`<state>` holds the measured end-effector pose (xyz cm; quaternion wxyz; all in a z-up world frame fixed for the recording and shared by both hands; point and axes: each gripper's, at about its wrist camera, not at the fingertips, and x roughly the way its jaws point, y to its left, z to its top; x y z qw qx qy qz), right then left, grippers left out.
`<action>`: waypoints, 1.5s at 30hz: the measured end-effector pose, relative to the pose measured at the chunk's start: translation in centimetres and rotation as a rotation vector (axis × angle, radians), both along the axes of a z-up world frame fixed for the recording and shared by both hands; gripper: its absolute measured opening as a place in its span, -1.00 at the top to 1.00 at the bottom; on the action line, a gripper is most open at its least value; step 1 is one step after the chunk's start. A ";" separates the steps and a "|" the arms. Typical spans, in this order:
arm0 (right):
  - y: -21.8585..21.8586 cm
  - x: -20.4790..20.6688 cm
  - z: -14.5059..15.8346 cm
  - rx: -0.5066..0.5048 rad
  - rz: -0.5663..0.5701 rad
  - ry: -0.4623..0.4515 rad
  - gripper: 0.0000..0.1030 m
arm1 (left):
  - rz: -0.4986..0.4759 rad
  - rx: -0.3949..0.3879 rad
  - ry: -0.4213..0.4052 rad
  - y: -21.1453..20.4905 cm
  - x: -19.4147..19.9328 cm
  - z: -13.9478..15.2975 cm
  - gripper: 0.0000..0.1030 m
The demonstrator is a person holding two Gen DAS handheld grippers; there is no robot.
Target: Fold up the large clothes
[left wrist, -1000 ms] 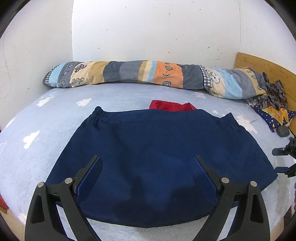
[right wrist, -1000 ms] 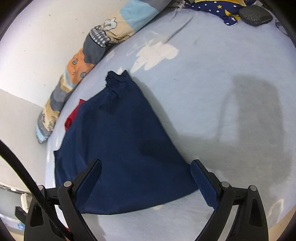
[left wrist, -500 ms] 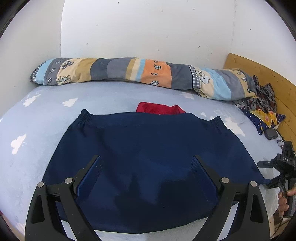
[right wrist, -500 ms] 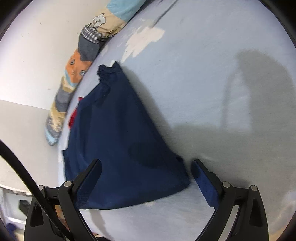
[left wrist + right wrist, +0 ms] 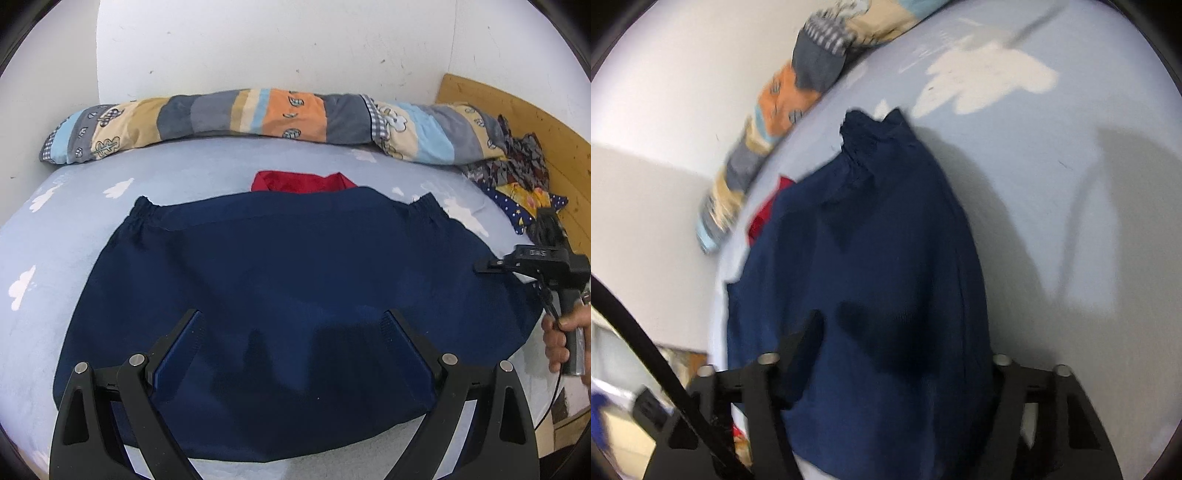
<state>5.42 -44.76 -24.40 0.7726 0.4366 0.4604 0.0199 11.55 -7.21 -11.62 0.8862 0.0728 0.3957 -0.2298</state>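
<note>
Navy garment (image 5: 280, 280): spread flat on bed (image 5: 74, 236) ahead of left gripper (image 5: 291, 332), jaws apart; right gripper (image 5: 901, 354) likewise apart over its corner. Folding judged barely begun.

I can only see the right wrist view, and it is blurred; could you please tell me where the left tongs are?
Observer: The left tongs are open above the near hem of the navy garment, gripping nothing.
Operator: Thank you. How does the garment lie overall?
Observer: It is spread flat across the bed, with both gathered corners on the far side.
Operator: Is anything lying past the bed's right end?
Observer: A pile of patterned clothes lies against a wooden headboard.
</note>
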 end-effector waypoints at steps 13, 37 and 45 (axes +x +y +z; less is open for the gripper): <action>8.8 3.8 6.7 -0.658 0.216 0.069 0.60 | 0.056 0.014 0.012 0.0 1.8 -0.7 -0.85; 12.6 2.3 13.8 -0.747 0.155 -0.078 0.70 | 0.167 0.232 -0.025 -1.1 4.7 -5.6 -0.85; 14.0 1.0 17.7 -0.612 0.153 -0.209 0.74 | 0.168 0.369 -0.085 -3.1 5.6 -6.6 -0.82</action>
